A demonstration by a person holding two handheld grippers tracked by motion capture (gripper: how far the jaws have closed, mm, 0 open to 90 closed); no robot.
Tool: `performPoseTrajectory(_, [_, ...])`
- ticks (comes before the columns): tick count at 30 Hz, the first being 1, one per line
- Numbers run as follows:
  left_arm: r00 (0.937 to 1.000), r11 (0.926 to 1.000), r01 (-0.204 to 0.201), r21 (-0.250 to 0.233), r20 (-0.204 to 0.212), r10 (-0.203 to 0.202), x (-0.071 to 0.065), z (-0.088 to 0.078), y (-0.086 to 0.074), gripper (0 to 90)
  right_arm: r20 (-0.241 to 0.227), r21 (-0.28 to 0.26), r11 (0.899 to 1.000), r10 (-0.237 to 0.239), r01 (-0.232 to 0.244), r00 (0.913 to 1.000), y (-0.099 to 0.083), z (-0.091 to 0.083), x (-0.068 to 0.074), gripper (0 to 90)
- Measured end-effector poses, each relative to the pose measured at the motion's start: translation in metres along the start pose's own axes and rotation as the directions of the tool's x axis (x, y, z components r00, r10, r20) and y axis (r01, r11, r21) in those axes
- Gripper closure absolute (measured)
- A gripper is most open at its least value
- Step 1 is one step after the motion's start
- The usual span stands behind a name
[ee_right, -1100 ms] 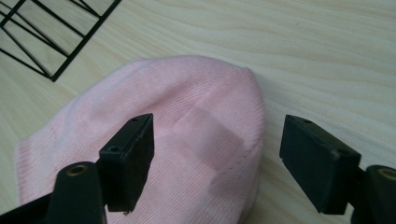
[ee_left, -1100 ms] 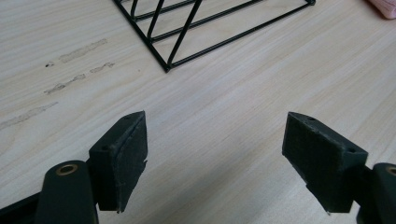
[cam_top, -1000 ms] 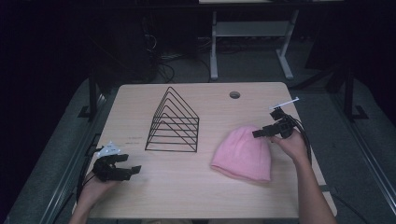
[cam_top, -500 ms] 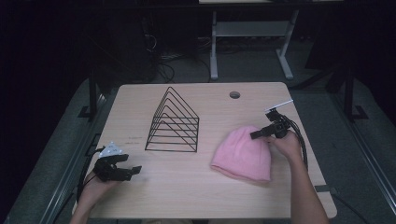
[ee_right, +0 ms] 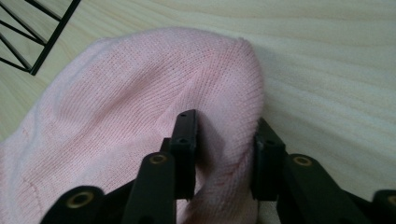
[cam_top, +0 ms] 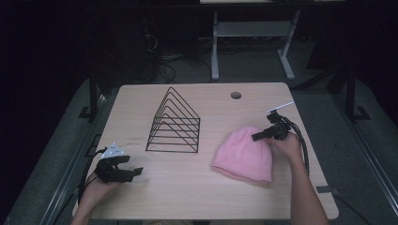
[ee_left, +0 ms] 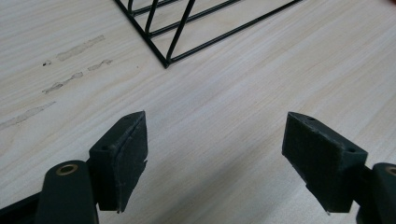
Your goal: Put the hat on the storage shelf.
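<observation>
A pink knit hat [cam_top: 244, 152] lies flat on the right half of the wooden table [cam_top: 187, 192]. My right gripper [cam_top: 257, 137] is at the hat's far right edge. In the right gripper view its jaws pinch a raised fold of the hat [ee_right: 140, 93], and the gripper [ee_right: 224, 126] is shut on that bunched fabric. My left gripper [cam_top: 133, 165] rests low near the table's front left corner. In the left gripper view it [ee_left: 215, 135] stands wide open over bare wood, with nothing between its pads.
A black wire triangular rack [cam_top: 174, 123] stands mid-table, left of the hat; its near corner [ee_left: 166, 60] lies just ahead of the left gripper. A round cable hole [cam_top: 235, 95] sits near the far edge. Dark floor, cables and desk legs surround the table.
The right gripper has dropped a little toward the hat's edge and closed on a fold of it. The left gripper has stayed where it was.
</observation>
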State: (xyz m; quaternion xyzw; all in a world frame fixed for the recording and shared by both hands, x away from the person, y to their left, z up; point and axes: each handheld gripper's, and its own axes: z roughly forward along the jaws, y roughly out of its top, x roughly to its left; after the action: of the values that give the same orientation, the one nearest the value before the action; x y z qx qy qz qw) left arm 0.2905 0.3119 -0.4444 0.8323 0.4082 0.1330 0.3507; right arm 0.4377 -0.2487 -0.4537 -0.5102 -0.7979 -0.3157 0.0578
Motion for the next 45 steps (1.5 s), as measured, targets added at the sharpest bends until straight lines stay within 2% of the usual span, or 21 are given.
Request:
performPoseTrajectory(5, [1.0, 1.0, -0.004, 0.001, -0.002, 0.004, 0.0, 0.0, 0.0, 22.6, -0.027, -0.018, 1.0, -0.018, 0.017, 0.9995, -0.001, -0.005, 0.003, 77.7])
performPoseTrajectory(13, [1.0, 1.0, 0.005, 0.005, 0.0, -0.005, -0.001, 0.0, 0.0, 22.6, -0.041, -0.042, 0.998, -0.047, 0.045, 0.998, 0.0, -0.016, 0.008, 78.8])
performPoseTrajectory(19, [1.0, 1.0, 0.002, 0.008, 0.001, -0.002, -0.002, 0.0, 0.0, 22.6, -0.076, -0.093, 0.993, -0.08, 0.073, 0.9939, -0.001, -0.029, 0.015, 79.0])
performPoseTrajectory(22, [1.0, 1.0, 0.006, 0.005, 0.002, -0.006, -0.002, 0.0, 0.0, 22.7, -0.121, -0.111, 0.992, -0.08, 0.067, 0.9894, -0.001, -0.036, 0.017, 79.0])
performPoseTrajectory(31, [0.9998, 1.0, 0.008, -0.003, 0.018, -0.008, 0.0, -0.002, 0.001, 23.3, -0.149, -0.145, 0.986, -0.109, 0.087, 0.9829, -0.001, -0.05, 0.026, 79.1])
performPoseTrajectory(36, [0.9993, 0.9999, 0.014, -0.008, 0.036, -0.013, 0.003, -0.003, 0.002, 23.8, -0.16, -0.175, 0.977, -0.149, 0.121, 0.9757, 0.006, -0.062, 0.036, 79.3])
performPoseTrajectory(38, [0.9987, 0.9994, 0.029, -0.017, 0.042, -0.028, 0.003, -0.003, 0.002, 23.7, -0.169, -0.187, 0.973, -0.166, 0.134, 0.9716, 0.009, -0.067, 0.039, 79.4])
performPoseTrajectory(45, [0.9961, 0.9993, 0.03, -0.025, 0.084, -0.028, 0.007, -0.003, 0.008, 23.7, -0.16, -0.21, 0.959, -0.226, 0.19, 0.961, 0.022, -0.086, 0.054, 79.6])
